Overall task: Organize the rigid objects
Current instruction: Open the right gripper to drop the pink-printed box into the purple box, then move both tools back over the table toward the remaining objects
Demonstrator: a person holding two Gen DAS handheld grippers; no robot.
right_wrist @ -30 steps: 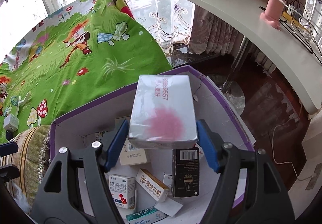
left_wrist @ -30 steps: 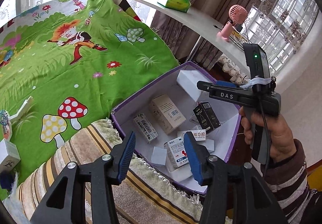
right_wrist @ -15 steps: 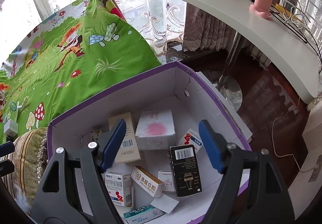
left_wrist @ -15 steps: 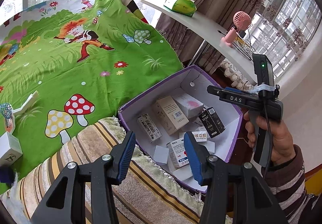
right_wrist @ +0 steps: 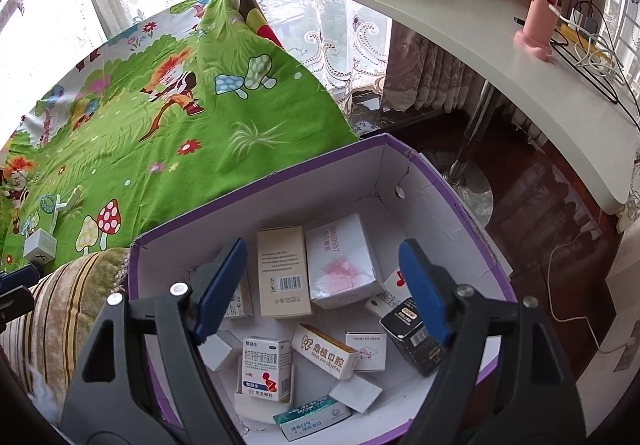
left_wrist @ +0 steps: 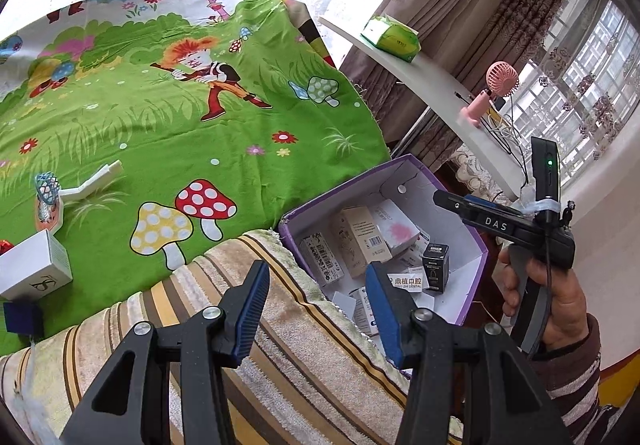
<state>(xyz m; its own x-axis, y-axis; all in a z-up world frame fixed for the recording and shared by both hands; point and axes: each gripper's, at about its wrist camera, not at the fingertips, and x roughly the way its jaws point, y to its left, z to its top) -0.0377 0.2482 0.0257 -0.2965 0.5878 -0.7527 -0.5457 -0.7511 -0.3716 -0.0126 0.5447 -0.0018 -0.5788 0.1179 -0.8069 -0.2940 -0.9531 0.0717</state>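
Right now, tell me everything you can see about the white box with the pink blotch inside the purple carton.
The white box with the pink blotch is a rectangular carton, apparently cardboard with a glossy face, printed with grey digits and a soft pink smudge. It lies flat and closed near the far wall of the purple carton, beside the tan barcode box, resting partly on smaller packs. No hand-held gripper touches it.

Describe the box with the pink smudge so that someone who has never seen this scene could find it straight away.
Find the purple-rimmed cardboard box beside the green cartoon cloth. Among the small cartons inside, look toward the far side, just right of the tall beige carton with a barcode. The white box is the widest one there, wrapped in shiny film, with a pink blotch on top.
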